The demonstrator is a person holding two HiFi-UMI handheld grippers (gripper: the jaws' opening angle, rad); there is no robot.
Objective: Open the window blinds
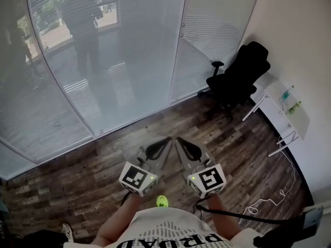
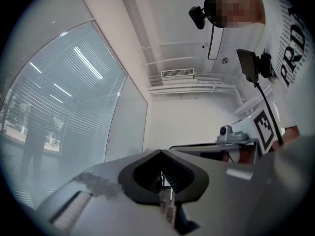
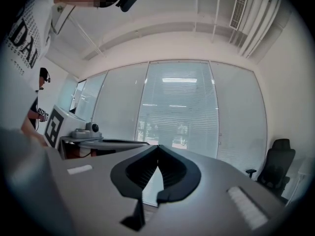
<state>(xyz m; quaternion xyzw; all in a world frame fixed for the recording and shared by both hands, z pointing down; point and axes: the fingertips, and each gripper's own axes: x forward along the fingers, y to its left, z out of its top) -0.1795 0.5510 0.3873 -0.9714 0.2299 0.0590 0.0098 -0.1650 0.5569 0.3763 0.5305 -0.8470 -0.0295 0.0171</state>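
Window blinds (image 1: 129, 45) hang lowered across the curved glass wall ahead of the person, slats down on every panel, well apart from both grippers. In the right gripper view the middle panel (image 3: 179, 107) lets some outdoor greenery show through low down; the side panels read plain grey. A person's dim reflection (image 1: 85, 30) sits in the glass in the head view. Left gripper (image 1: 166, 140) is pressed together, tips meeting and nothing between them; its own view confirms the dark pads (image 2: 147, 173) are closed on empty air. Right gripper (image 1: 179, 140) is the same: jaws together, holding nothing, pointed toward the glass. Both are held level in front of the body, close side by side with tips nearly touching each other, over the wood floor (image 1: 77, 180). Marker cubes face up at the back ends, left cube (image 1: 137, 179) and right cube (image 1: 207, 180). Black office chair (image 1: 239, 76) stands at the right end of the glass, near the wall. A white bench (image 1: 279, 115) sits just beside the chair against the right wall, with two small bottles (image 1: 292, 106) on it; I can't tell what's in them. A white cable (image 1: 269, 200) trails on the floor below the bench.
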